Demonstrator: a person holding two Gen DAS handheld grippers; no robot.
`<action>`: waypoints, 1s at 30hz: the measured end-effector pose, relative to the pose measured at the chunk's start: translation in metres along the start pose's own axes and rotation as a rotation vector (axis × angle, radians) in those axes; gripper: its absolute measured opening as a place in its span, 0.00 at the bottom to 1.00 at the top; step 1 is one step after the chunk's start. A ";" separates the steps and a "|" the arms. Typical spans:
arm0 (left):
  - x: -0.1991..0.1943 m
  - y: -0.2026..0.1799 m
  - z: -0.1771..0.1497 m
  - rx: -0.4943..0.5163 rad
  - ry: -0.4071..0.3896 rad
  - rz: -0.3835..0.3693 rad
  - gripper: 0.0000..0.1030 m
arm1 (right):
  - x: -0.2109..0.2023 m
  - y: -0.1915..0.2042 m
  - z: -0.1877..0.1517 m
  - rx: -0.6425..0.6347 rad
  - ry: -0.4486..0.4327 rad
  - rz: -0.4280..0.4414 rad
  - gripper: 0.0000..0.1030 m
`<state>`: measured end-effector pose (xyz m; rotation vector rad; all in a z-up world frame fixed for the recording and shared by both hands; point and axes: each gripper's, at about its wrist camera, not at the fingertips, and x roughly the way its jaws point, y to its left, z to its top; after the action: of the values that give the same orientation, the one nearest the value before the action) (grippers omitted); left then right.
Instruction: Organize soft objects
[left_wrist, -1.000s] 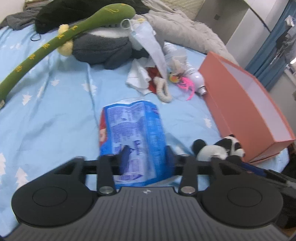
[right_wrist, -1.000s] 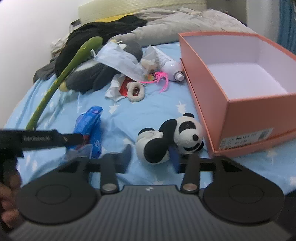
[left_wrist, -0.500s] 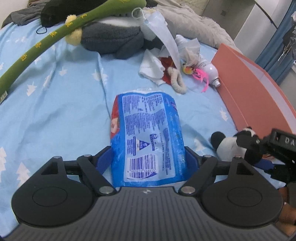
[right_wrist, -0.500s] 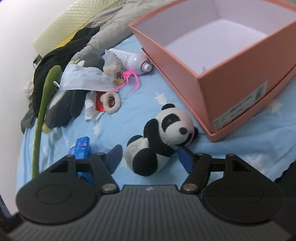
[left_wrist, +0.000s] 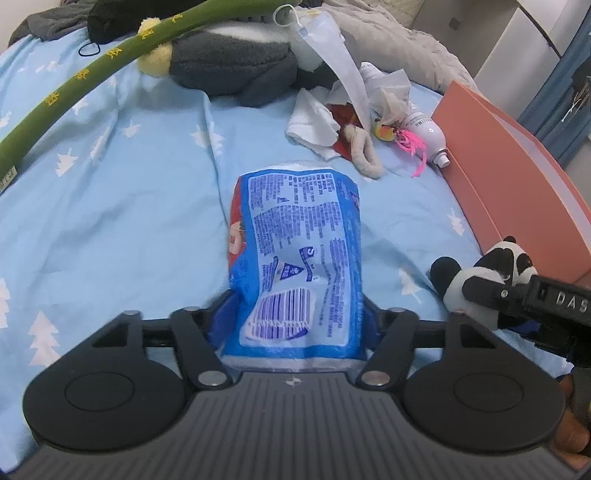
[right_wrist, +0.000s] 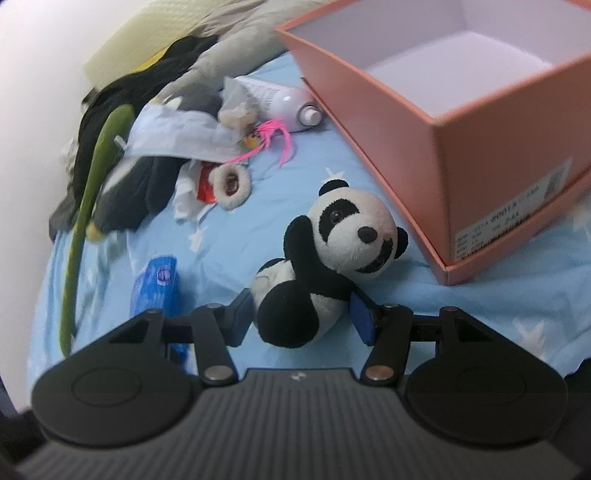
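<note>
My left gripper (left_wrist: 295, 317) is shut on the near end of a blue tissue pack (left_wrist: 295, 254) lying on the blue bedsheet (left_wrist: 110, 229). My right gripper (right_wrist: 301, 315) is shut on the body of a panda plush (right_wrist: 332, 251); the panda also shows in the left wrist view (left_wrist: 480, 284). An open orange box (right_wrist: 461, 96) with a white inside stands just right of the panda. The tissue pack shows at the left of the right wrist view (right_wrist: 157, 288).
A long green plush snake (left_wrist: 74, 88), a grey plush (left_wrist: 236, 62), a face mask (left_wrist: 343, 70), crumpled tissues (left_wrist: 314, 122), a beige scrunchie (left_wrist: 364, 155), a pink-tufted toy (left_wrist: 402, 140) and a white bottle (left_wrist: 428, 133) lie farther up the bed.
Both grippers have closed from open onto their objects: the left jaws now squeeze the tissue pack, the right jaws grip the panda. The right view has tilted, and the panda looks larger.
</note>
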<state>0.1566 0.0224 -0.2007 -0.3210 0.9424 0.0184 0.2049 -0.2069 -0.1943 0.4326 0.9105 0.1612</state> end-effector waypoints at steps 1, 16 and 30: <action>-0.001 0.000 0.000 0.001 -0.005 0.004 0.60 | 0.000 0.002 -0.001 -0.024 0.000 -0.004 0.57; -0.035 -0.010 0.011 0.007 -0.071 -0.016 0.44 | -0.024 0.014 -0.007 -0.263 -0.055 -0.042 0.53; -0.071 -0.033 0.023 0.045 -0.118 -0.059 0.44 | -0.059 0.031 -0.003 -0.383 -0.107 -0.006 0.52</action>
<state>0.1380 0.0063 -0.1231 -0.3027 0.8146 -0.0377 0.1677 -0.1967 -0.1397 0.0814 0.7541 0.2976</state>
